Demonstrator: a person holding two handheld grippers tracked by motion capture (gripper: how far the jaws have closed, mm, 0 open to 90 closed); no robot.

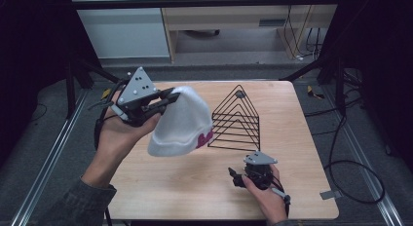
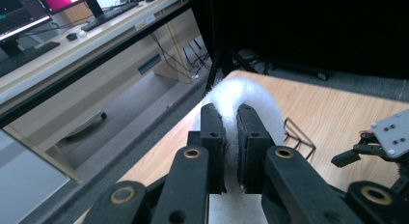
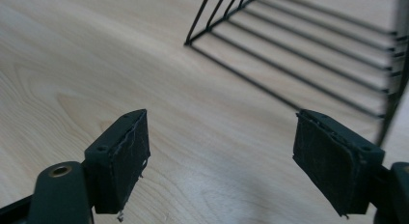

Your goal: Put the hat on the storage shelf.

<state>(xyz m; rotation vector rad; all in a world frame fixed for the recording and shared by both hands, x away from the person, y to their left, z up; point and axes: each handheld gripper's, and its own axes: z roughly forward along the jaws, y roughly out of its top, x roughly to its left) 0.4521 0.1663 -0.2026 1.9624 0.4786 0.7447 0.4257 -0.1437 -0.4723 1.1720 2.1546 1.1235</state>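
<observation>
A white knit hat (image 1: pixel 180 123) with a pink patch on its brim hangs above the left half of the wooden table (image 1: pixel 195 192). My left gripper (image 1: pixel 171 95) is shut on the hat's top edge, and the fluffy fabric (image 2: pixel 243 96) bulges out between its pads (image 2: pixel 212 137). A black wire rack (image 1: pixel 238 120) shaped like a triangle stands just right of the hat. My right gripper (image 1: pixel 236 177) is low over the table's front right, open, with bare wood between its pads (image 3: pixel 120 161). The rack's wires (image 3: pixel 308 50) lie ahead of it.
Metal frame rails run along both sides of the table. Cables (image 1: pixel 355 172) trail on the floor at the right. A wooden cabinet (image 1: pixel 234 21) stands behind the table, and a desk with monitors and a keyboard (image 2: pixel 106 14) is off to one side.
</observation>
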